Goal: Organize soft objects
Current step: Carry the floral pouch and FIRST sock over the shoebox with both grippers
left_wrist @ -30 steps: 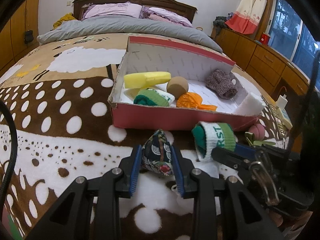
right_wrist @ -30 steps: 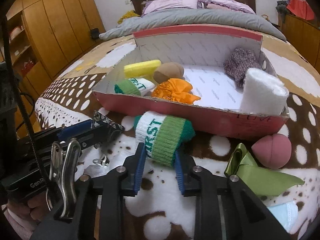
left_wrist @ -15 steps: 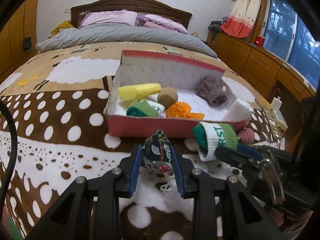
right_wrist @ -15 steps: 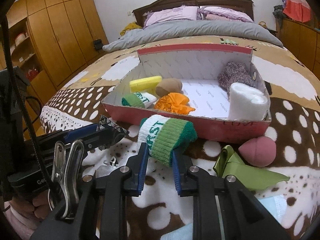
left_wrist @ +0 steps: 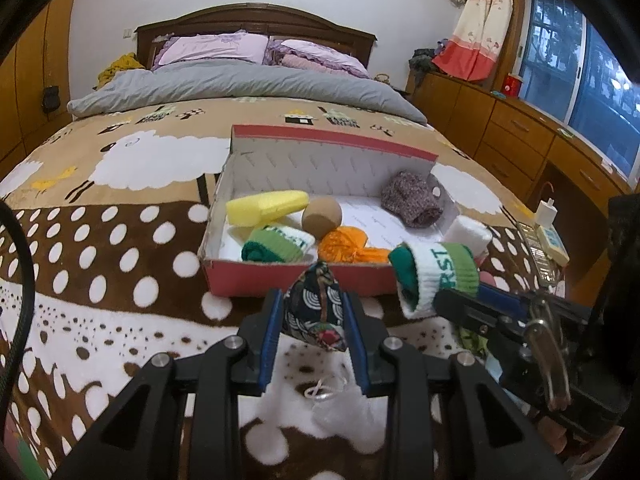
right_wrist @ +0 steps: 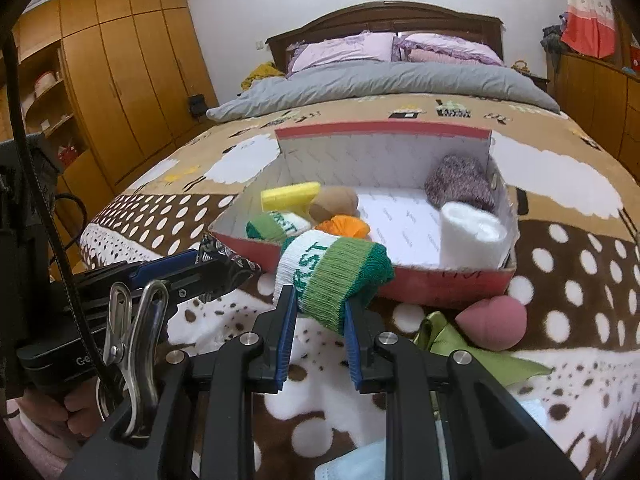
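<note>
My left gripper (left_wrist: 314, 312) is shut on a dark patterned fabric pouch (left_wrist: 316, 306) and holds it above the blanket, in front of the red cardboard box (left_wrist: 296, 280). My right gripper (right_wrist: 320, 308) is shut on a rolled green-and-white sock (right_wrist: 334, 272), also lifted before the box's (right_wrist: 448, 280) front wall. The box holds a yellow sponge (left_wrist: 266, 206), a tan ball (left_wrist: 322, 222), another green sock roll (left_wrist: 278, 244), an orange cloth (left_wrist: 348, 246), a purple knit piece (left_wrist: 412, 204) and a white roll (right_wrist: 470, 236).
On the spotted blanket lie a pink egg-shaped sponge (right_wrist: 494, 322), a green ribbon (right_wrist: 468, 350), a light blue mask (right_wrist: 356, 462) and a white drawstring bag (left_wrist: 344, 412). Wooden drawers (left_wrist: 516, 136) stand right of the bed, wardrobes (right_wrist: 120, 80) left.
Both grippers have risen and drawn back a little with their objects; the box looks farther and lower in both views. Both stay shut.
</note>
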`<control>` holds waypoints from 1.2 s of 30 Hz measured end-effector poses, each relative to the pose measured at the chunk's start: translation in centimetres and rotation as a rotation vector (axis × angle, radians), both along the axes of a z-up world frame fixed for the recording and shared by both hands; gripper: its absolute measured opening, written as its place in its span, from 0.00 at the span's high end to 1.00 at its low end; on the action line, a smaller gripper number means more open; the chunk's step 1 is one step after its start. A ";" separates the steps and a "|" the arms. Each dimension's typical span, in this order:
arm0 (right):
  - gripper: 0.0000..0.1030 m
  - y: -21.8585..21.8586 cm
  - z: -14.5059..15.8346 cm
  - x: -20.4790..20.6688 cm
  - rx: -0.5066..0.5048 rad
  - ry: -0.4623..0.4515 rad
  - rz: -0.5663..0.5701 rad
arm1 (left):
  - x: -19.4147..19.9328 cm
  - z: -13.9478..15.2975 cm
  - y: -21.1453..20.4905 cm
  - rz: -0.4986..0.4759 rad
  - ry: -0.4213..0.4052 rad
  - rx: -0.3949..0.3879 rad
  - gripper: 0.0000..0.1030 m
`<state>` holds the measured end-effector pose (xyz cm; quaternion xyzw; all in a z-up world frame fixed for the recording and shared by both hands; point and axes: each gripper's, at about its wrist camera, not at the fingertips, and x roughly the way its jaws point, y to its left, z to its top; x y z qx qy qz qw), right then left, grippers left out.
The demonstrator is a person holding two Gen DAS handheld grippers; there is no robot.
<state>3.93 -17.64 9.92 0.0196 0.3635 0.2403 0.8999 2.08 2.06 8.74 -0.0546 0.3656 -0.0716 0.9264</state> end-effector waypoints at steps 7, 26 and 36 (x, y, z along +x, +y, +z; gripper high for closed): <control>0.77 -0.3 0.7 0.9 -0.008 -0.018 -0.019 | 1.1 0.7 -0.3 0.011 -0.016 0.004 0.69; 0.77 -0.9 3.0 5.2 -0.013 -0.055 -0.054 | 5.2 2.1 -2.2 -0.019 -0.097 0.010 0.69; 0.77 -1.3 1.8 8.2 -0.012 -0.020 -0.089 | 6.8 0.3 -2.5 -0.015 -0.085 0.006 0.69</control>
